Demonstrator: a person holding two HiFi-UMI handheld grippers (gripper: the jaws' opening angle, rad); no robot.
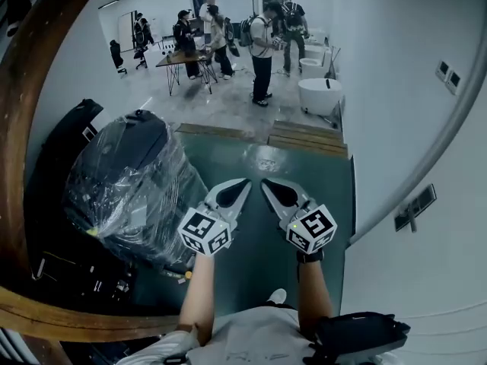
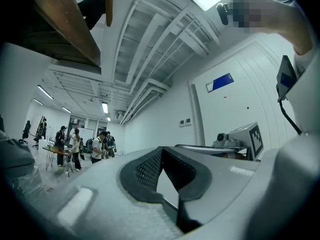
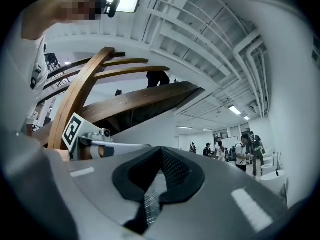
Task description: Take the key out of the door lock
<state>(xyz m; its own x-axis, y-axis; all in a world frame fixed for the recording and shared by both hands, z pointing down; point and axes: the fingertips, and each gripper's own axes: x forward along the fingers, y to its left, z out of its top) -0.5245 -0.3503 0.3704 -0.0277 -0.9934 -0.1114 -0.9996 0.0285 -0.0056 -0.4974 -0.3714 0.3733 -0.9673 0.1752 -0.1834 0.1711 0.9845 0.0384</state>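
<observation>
No key and no door lock show in any view. In the head view both grippers are held side by side at waist height over a green floor mat (image 1: 323, 185), tips pointing forward and leaning toward each other. My left gripper (image 1: 243, 182) is shut, its jaws together with nothing between them. My right gripper (image 1: 265, 182) is shut and empty as well. The left gripper view shows that gripper's own closed jaws (image 2: 161, 150) aimed up at a white wall and ceiling, with the right gripper's marker cube (image 2: 251, 138) beside them. The right gripper view shows closed jaws (image 3: 161, 150) under wooden beams.
A dark bulky object wrapped in clear plastic (image 1: 125, 181) stands left of the mat. A curved wooden beam (image 1: 27, 105) runs along the left and bottom. A white wall with switch plates (image 1: 415, 206) lies to the right. Several people stand around a table (image 1: 186, 58) far ahead.
</observation>
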